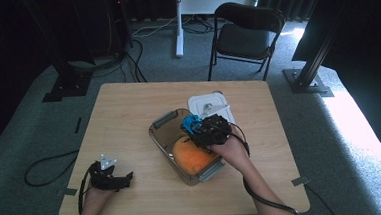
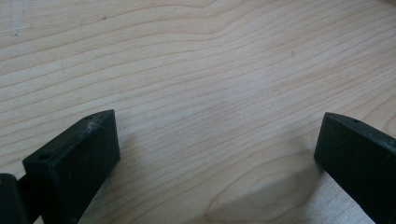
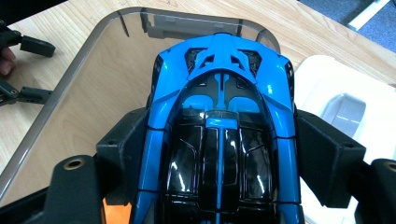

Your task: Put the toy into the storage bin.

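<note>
At the near left corner of the wooden tabletop (image 1: 128, 106), the left gripper (image 1: 117, 180) rests low in the person's left hand (image 1: 96, 196), a grey three-cornered plate on its top and a black cable looping off the edge toward the floor. In the left gripper view its jaws stand wide apart with nothing between them — just bare wood grain and their own soft shadow.

Toward the middle of the tabletop sits a clear plastic container (image 1: 161, 134), rectangular with rounded corners and grey latch handles at its far and near ends. An orange object (image 1: 194, 156) lies in its near half; what it is cannot be told from here.

Above the container's far half hangs the right gripper (image 1: 195, 126), held in the person's right hand (image 1: 231, 149). Its jaws are closed on the flanks of a blue toy car (image 3: 219, 135) — the right gripper view shows the black pads pressing on both sides of the body, with the car's dark glossy roof near the camera and its blue end pointing away over the container's open floor. A sliver of orange shows below the car at the bottom of that view.

Just right of the container, touching or nearly so, the white lid (image 1: 208, 108) lies flat on the tabletop.
</note>
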The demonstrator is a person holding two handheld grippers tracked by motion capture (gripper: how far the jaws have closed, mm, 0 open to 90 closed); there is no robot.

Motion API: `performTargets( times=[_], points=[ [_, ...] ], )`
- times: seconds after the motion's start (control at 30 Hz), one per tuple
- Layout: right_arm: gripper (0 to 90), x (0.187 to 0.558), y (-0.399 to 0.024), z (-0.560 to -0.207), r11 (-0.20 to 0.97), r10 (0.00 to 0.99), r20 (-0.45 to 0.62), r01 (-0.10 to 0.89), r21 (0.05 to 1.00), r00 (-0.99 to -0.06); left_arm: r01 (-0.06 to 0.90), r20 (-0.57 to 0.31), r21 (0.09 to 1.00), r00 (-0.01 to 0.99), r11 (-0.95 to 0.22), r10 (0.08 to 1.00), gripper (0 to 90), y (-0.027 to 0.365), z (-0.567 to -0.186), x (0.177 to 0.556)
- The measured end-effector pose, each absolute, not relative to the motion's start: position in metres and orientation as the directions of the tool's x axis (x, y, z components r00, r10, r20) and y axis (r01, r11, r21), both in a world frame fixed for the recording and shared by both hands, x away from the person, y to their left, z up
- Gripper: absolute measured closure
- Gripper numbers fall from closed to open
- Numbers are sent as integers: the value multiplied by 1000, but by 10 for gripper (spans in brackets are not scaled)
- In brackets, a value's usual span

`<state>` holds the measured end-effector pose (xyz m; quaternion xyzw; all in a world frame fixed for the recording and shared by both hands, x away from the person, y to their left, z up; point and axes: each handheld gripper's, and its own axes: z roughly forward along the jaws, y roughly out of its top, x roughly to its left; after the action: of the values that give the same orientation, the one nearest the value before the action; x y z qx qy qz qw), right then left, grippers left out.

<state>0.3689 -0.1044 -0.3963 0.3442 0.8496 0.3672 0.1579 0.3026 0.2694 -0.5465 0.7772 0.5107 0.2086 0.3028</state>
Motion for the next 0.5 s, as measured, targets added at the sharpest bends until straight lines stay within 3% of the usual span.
performTargets(
  times=[0.5],
  points=[
    [247, 381, -94, -410, 526, 691, 10, 513, 679, -722, 666, 16, 684, 394, -297, 919, 5, 270, -547, 303]
  ],
)
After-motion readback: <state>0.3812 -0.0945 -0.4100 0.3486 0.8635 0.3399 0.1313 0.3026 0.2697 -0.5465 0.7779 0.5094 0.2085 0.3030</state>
